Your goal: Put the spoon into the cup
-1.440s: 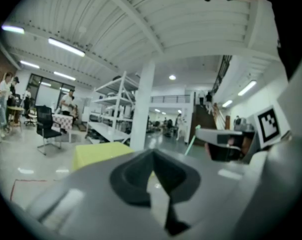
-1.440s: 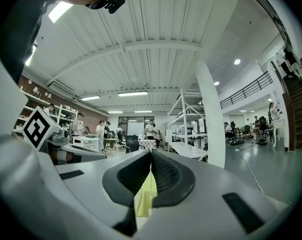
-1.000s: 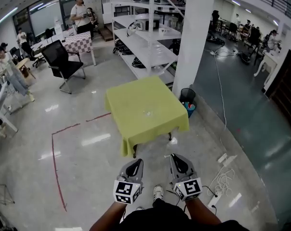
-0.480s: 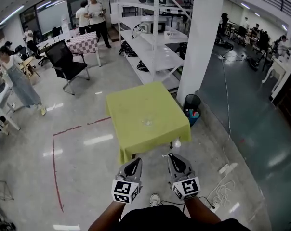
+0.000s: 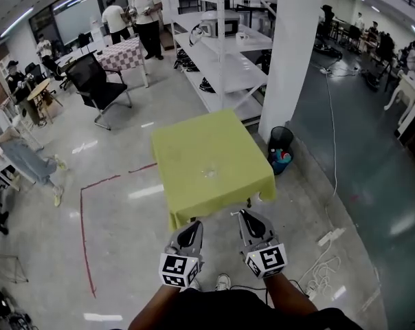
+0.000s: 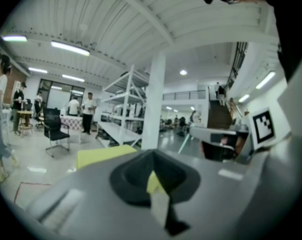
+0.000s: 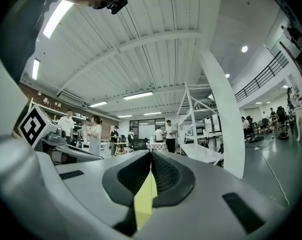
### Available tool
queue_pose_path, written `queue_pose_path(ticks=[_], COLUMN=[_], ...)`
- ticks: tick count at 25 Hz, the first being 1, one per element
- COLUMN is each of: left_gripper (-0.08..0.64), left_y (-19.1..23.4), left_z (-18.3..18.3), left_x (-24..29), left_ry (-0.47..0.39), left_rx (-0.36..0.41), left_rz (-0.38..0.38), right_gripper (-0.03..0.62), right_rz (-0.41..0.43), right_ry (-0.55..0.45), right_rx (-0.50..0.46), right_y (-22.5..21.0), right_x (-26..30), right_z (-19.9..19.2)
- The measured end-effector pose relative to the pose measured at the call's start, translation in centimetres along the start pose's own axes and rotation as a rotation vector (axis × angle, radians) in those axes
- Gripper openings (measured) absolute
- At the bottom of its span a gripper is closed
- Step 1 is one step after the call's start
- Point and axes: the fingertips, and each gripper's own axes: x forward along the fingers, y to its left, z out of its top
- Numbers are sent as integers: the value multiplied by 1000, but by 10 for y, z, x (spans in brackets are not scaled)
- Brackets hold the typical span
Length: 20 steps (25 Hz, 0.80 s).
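The grey polished floor (image 5: 125,253) lies open on the left and near sides of the square table (image 5: 194,139), which stands alone under a yellow-green cloth that hangs over all four edges. Its far right corner is near a white pillar (image 5: 290,60), and white shelving (image 5: 228,71) runs away just beyond its far edge, so the room is tighter there. A red tape line (image 5: 84,246) marks the floor to the left, well apart from the table. On the right, a white cable and power strip (image 5: 329,237) lie on the floor.

A black bin (image 5: 282,133) at the foot of the pillar holds bright coloured items. Near the middle of the cloth sits a small clear item (image 5: 209,172), too small to tell whether it is cup or spoon.

A black office chair (image 5: 96,88) and a checkered table (image 5: 121,52) stand far left, with people around them.

The left gripper (image 5: 189,229) and right gripper (image 5: 250,220) are held side by side above the floor, just short of the table's near edge. Each gripper's jaws are pressed together with nothing between them.
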Motion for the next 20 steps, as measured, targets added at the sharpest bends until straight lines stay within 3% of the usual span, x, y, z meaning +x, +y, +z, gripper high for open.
queue_pose_path(ticks=[12, 20], left_gripper=[5, 5], left_y=[39, 101], left_z=[5, 17], left_x=[45, 79], left_ry=[-12, -27], left_rx=[-10, -10], left_rz=[1, 5], right_gripper=[12, 12], right_rz=[27, 39], right_ry=[2, 17], right_rx=[-22, -40], right_y=[-12, -13], right_x=[59, 130], right_z=[-6, -11])
